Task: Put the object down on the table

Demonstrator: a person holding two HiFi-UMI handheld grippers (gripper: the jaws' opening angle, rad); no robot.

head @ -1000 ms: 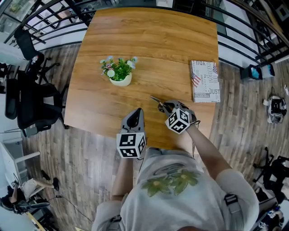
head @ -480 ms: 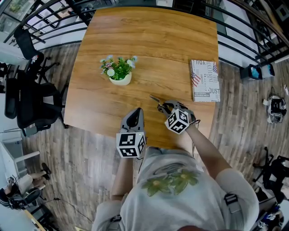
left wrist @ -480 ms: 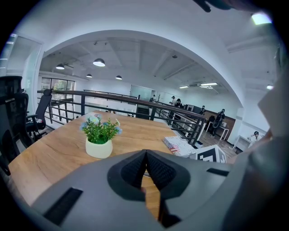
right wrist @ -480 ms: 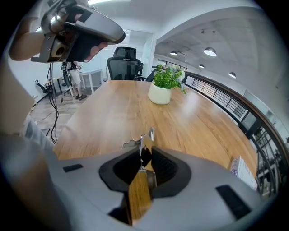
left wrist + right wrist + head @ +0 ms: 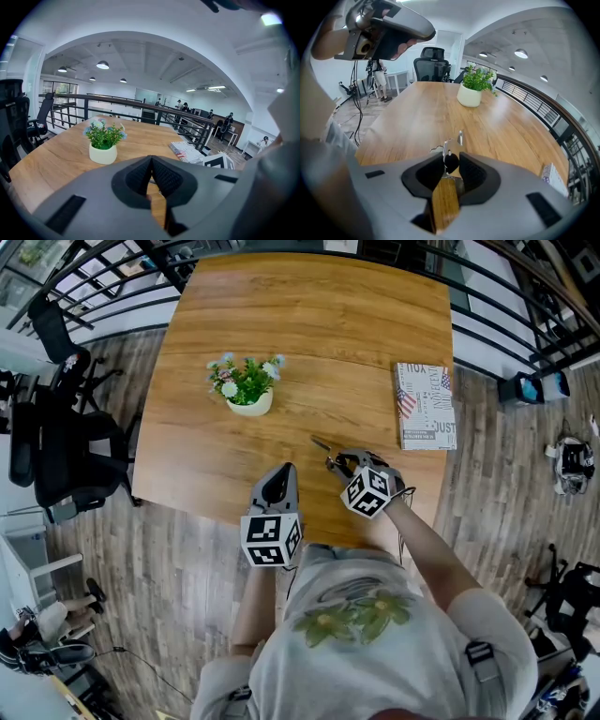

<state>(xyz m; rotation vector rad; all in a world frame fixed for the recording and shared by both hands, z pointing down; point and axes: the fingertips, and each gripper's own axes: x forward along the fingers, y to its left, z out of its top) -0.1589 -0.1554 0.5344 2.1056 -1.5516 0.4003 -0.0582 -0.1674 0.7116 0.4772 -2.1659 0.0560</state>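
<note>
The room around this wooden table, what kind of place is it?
Probably an open-plan office on an upper floor or mezzanine. Black office chairs stand beside the table, a dark metal railing runs along its far side, and people among desks show in the distance.

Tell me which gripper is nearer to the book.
Right. The right gripper, its jaws just opening around a small black-and-metal object, is below-left of the book in the head view. The left gripper is further left, at the table's near edge.
</note>
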